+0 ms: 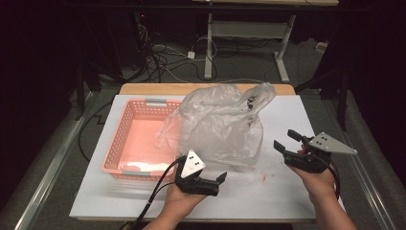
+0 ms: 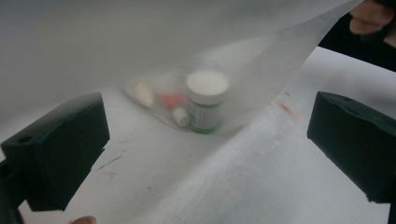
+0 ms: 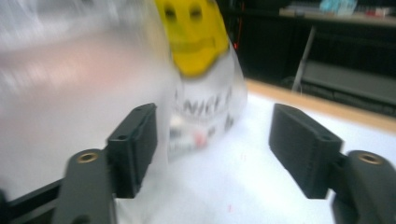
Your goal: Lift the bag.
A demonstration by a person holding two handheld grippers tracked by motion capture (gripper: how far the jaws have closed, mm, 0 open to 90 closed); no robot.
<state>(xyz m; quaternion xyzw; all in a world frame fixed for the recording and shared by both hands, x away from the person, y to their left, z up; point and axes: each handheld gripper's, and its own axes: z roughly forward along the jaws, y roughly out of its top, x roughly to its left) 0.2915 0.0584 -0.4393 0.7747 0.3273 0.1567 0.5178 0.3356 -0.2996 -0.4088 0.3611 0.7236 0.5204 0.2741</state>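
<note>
A crumpled translucent plastic bag (image 1: pixel 220 124) stands on the white table (image 1: pixel 287 191), its handles up at the back right. My left gripper (image 1: pixel 219 182) lies low in front of the bag, pointing right, jaws open and empty. In the left gripper view the left gripper (image 2: pixel 208 154) faces the bag's bottom (image 2: pixel 140 51), where a white-lidded bottle (image 2: pixel 205 100) and some small items show through the film. My right gripper (image 1: pixel 286 141) is held to the right of the bag, open and apart from it. In the right gripper view the right gripper (image 3: pixel 217 149) faces the bag's yellow smiley print (image 3: pixel 191 32).
A pink plastic basket (image 1: pixel 139 139) sits to the left of the bag, which leans over the basket's right rim. Faint red smears (image 1: pixel 263 177) mark the table in front of the bag. A wooden edge (image 1: pixel 158 88) borders the table's far side, with cables and desk legs on the floor beyond.
</note>
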